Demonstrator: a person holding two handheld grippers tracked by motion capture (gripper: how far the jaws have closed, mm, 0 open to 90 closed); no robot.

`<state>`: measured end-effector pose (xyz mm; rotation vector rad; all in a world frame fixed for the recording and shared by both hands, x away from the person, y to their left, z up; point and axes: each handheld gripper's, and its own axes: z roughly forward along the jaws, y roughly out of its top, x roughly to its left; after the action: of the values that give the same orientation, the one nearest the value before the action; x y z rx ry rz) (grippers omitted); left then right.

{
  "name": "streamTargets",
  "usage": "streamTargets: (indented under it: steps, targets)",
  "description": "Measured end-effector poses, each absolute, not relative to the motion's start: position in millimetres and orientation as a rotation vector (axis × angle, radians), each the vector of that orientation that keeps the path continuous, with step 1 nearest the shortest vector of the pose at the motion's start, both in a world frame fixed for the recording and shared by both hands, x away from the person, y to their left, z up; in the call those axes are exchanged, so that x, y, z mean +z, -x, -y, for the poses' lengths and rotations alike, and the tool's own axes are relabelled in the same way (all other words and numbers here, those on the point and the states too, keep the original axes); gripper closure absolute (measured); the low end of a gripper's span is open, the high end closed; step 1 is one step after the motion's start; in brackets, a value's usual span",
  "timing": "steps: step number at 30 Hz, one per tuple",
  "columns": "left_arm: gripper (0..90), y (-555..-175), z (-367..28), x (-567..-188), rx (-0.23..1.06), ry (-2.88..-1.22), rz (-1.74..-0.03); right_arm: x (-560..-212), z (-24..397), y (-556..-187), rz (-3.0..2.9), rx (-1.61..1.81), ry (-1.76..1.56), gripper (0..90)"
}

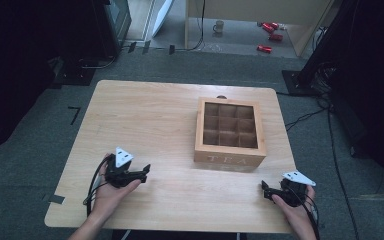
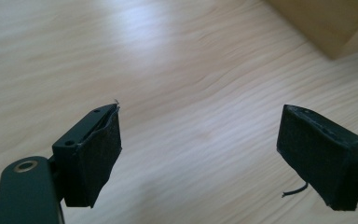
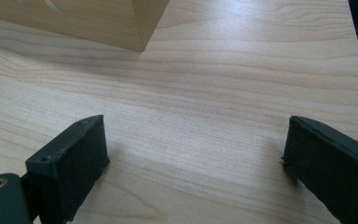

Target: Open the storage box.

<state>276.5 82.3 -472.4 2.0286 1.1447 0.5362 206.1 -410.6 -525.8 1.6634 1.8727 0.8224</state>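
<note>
Both your grippers are wide open and empty: left gripper [image 1: 130, 172] near the table's [image 1: 145, 120] front-left, right gripper [image 1: 280, 192] front-right. One wooden tea box [image 1: 230, 132], lid shut, nine compartments, sits right of centre. Risk: a push on the box's front could slide it rearward, since nothing braces it.

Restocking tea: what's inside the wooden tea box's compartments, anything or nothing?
Empty, apparently: through the lid window of the wooden tea box, all nine compartments show bare wood.

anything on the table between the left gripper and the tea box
Nothing: in the high view only bare table separates the left gripper from the wooden tea box.
</note>
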Motion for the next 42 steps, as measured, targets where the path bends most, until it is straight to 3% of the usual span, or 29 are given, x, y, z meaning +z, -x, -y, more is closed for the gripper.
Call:
streamTargets:
  steps: [14,34,42]
  targets:
    - [14.4,-285.9,0.9,-463.8,0.439,-2.031,-1.015,-525.3,411.0,-204.3,-1.863,0.819,-1.668,6.2]
    - [15.6,-298.4,36.4,-467.8,0.369,-2.013,-0.977,-510.7,407.0,-205.5,-1.839,0.893,-1.666,6.6]
    - [28.1,-303.3,50.6,-471.6,0.388,-2.025,-0.970,-511.0,406.6,-205.9,-1.843,0.901,-1.661,6.6]
